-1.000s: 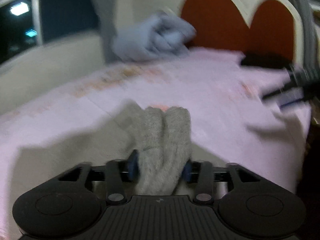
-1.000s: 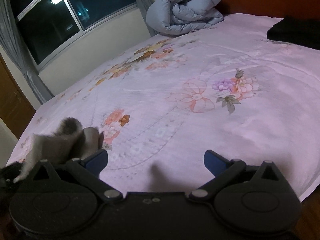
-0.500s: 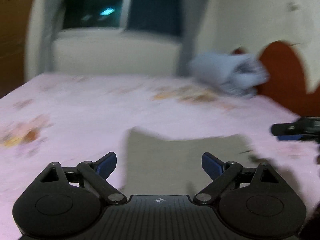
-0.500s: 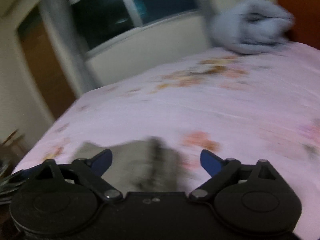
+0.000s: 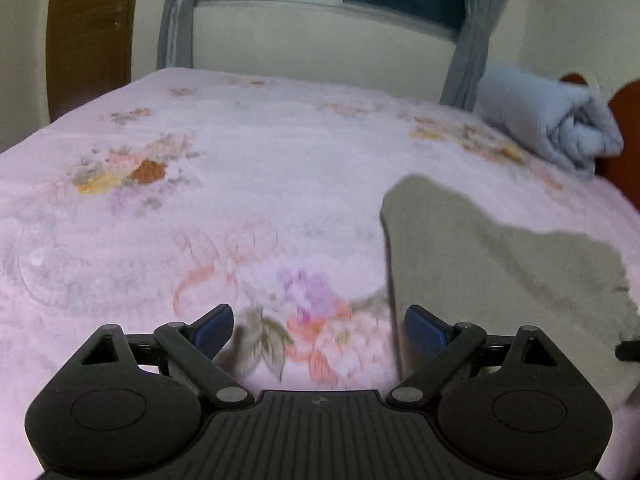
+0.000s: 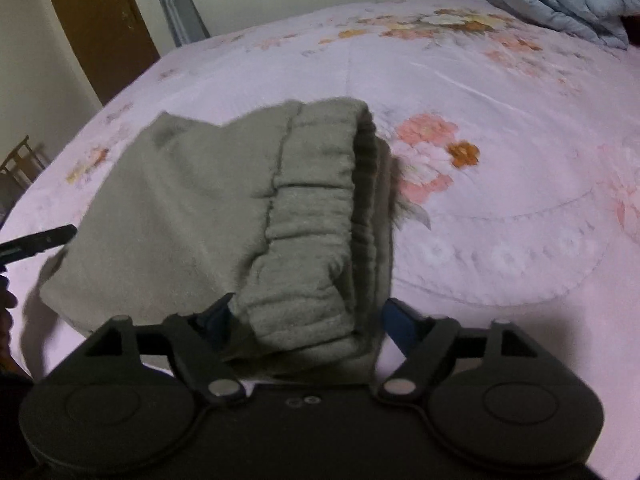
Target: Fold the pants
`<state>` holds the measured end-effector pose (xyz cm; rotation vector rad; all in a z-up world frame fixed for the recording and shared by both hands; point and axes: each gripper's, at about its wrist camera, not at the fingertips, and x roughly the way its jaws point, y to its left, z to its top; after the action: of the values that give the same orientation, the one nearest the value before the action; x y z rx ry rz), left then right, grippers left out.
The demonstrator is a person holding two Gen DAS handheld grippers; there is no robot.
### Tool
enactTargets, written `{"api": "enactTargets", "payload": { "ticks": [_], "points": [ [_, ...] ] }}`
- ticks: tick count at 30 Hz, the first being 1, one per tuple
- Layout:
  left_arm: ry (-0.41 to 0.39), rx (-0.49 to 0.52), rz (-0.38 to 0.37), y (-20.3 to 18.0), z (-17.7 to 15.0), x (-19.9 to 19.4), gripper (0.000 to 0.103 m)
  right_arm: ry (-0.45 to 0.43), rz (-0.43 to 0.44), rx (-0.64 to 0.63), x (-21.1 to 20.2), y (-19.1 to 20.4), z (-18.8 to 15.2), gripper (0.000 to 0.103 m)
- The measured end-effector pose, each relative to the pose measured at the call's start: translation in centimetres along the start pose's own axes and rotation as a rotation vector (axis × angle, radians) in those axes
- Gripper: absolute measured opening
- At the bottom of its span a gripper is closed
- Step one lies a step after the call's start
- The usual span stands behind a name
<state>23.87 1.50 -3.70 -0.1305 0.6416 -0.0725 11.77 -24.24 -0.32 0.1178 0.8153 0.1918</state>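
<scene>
The grey fleece pants [image 6: 224,216] lie bunched on the pink flowered bedsheet [image 6: 500,128]. In the right wrist view their elastic waistband [image 6: 316,240] sits between my right gripper's [image 6: 306,316] blue fingertips, which stand partly closed around it. In the left wrist view the pants [image 5: 492,264] lie to the right, and my left gripper [image 5: 318,326] is open and empty over bare sheet [image 5: 240,184], its right fingertip [image 5: 424,330] at the cloth's edge. The left gripper's tip [image 6: 40,240] shows at the left edge of the right wrist view.
A rolled blue-grey duvet [image 5: 556,124] lies at the far right by the red headboard [image 5: 628,136]. A window with grey curtains [image 5: 468,32] and a brown door [image 5: 88,36] stand beyond the bed. The bed's left edge is near a chair [image 6: 20,164].
My left gripper let go of the pants, opened and swung left over bare sheet. My right gripper turned left and now has the waistband between its fingers.
</scene>
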Motion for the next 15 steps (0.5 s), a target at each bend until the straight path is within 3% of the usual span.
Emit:
{"api": "enactTargets", "payload": {
  "ticks": [3,6,8,10,13,15],
  "points": [
    [-0.054,-0.011,-0.042,0.0,2.4,-0.6,0.092,-0.126,-0.032,-0.010,-2.3,1.0,2.0,0.063],
    [-0.064,0.001,-0.107,-1.8,5.1,0.4,0.092,-0.195,0.026,-0.048,-2.5,2.4,4.4,0.058],
    [-0.032,0.053,-0.081,-3.8,6.3,2.0,0.092,-0.197,0.020,-0.093,-1.2,3.6,6.1,0.052],
    [-0.041,0.113,-0.037,-5.8,7.2,3.6,0.092,-0.185,0.003,-0.133,0.4,4.5,7.0,0.038],
    [0.000,0.142,0.007,-7.1,8.1,6.4,0.092,-0.140,-0.008,-0.164,2.5,5.3,7.3,0.032],
    [0.065,0.162,0.039,-7.3,7.9,9.0,0.092,-0.069,-0.071,-0.177,4.1,4.7,6.6,0.029]
  ]
}}
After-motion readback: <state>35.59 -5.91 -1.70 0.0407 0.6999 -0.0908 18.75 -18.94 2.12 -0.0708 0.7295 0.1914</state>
